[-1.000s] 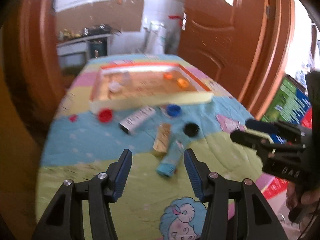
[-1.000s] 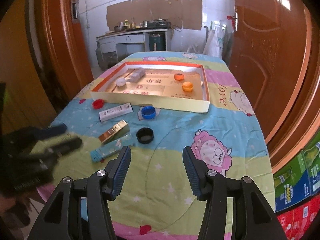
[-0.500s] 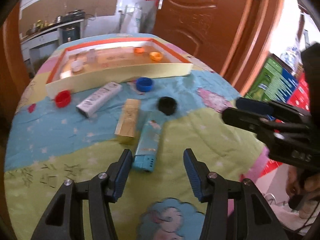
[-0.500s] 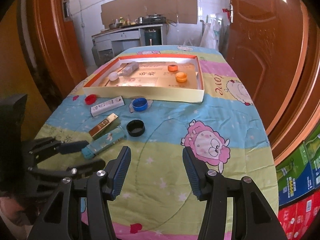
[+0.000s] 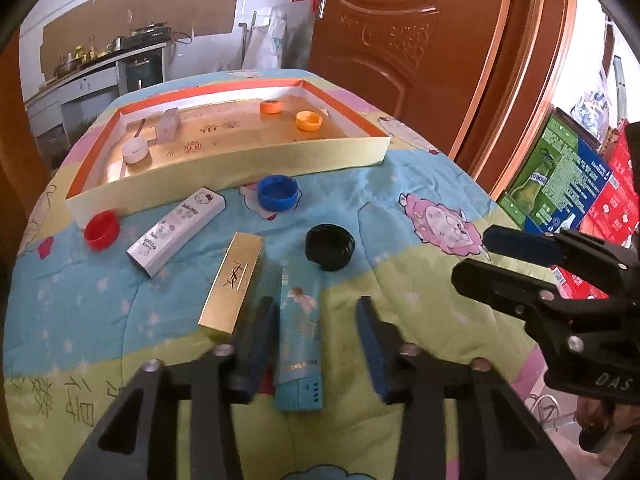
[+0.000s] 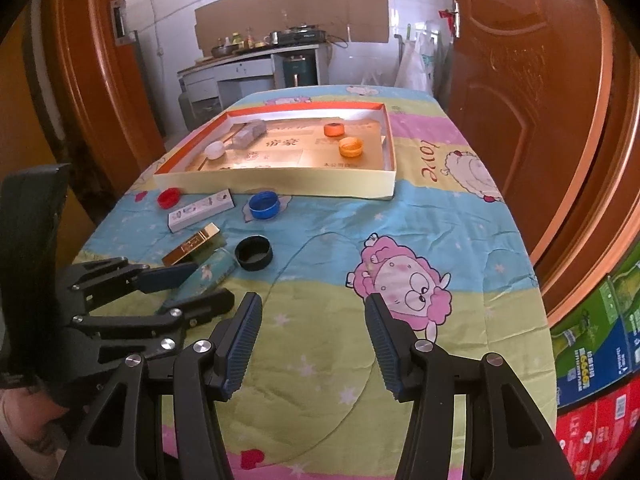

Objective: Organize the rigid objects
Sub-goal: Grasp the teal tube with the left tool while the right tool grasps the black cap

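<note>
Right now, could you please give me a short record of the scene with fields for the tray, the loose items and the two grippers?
tray: shallow orange-rimmed cardboard tray on the cartoon-print cloth
in tray: two orange caps, white cap, clear plastic box
loose caps: red cap, blue cap, black cap
loose boxes: white Hello Kitty box, gold box, light-blue box
left gripper: jaws closing around the light-blue box
right gripper: jaws open, nothing between them
</note>
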{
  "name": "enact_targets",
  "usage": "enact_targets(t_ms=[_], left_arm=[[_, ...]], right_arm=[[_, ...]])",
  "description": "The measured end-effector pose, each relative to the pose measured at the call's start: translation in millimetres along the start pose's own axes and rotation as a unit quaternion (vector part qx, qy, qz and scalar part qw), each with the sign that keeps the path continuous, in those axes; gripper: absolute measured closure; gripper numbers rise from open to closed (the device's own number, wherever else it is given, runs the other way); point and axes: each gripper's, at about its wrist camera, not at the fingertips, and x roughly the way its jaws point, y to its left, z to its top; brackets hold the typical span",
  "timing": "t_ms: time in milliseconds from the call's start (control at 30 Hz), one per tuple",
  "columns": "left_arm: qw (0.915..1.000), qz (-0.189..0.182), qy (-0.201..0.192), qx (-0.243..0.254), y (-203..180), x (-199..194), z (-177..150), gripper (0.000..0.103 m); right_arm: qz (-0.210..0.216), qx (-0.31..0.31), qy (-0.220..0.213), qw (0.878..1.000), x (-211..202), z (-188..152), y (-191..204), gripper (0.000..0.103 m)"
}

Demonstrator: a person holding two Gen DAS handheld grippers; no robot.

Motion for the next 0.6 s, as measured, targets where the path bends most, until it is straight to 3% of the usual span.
enact_targets(t_ms=[33, 200, 467, 600], left_arm=[[1.0000, 0.001, -0.004, -0.001, 1.9, -0.3, -1.3, 0.080], [0.9999, -0.003, -0.014, 0.004, 4.9, -4.9, -8.0, 0.080], [0.9982, 0.042, -0.035, -0.023, 25.9, -42.6, -20.4, 0.080], [0.9967, 0.054, -0.044, -0.043, 39.1, -57.3, -21.6, 0.080]], right_arm=[[0.001, 0.000, 0.001, 1.000, 1.8, -0.1, -0.5, 0.048], [0.013, -0.007, 0.012, 1.000, 14.2, 0.2, 1.9, 0.050], [0.039, -0.066, 0.006, 0.997, 36.7, 12.0, 29.3, 0.050], [0.027, -0.107, 0.009, 0.994, 57.0, 18.6, 46.4, 0.050]])
